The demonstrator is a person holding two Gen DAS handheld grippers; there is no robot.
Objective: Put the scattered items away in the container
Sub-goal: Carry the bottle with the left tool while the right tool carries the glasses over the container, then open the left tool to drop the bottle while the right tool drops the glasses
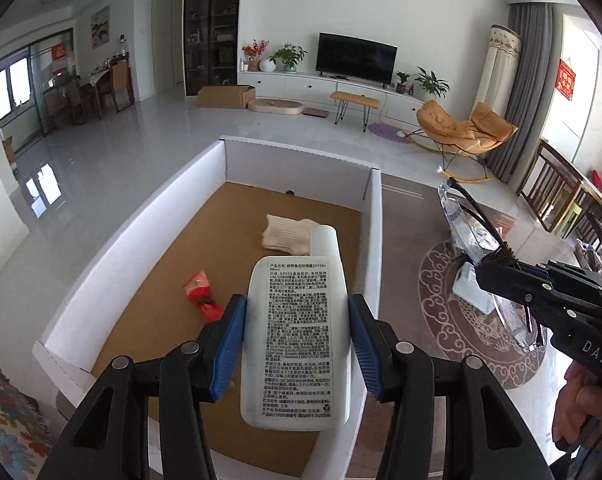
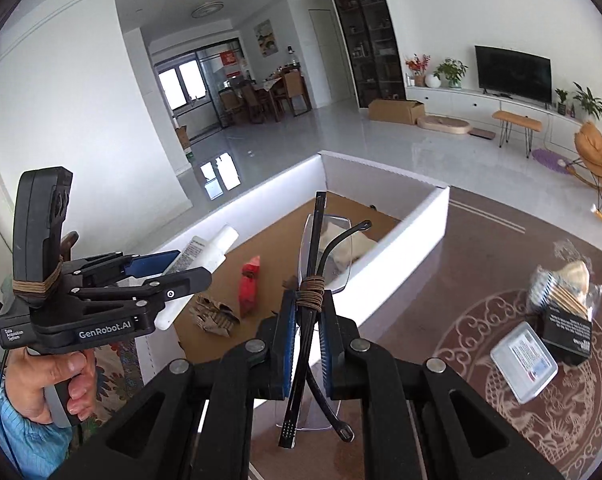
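Left wrist: white bottle (image 1: 297,340) clamped between jaws; right jaws clenched on glasses (image 2: 313,280).

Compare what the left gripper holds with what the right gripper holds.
The left gripper clamps a white bottle, opaque, wide and covered in black print; the right gripper is shut on clear safety glasses, transparent, with thin black arms bound by cord. The bottle forces the jaws wide; the glasses' arms leave them nearly closed. Both are carried near the white box.
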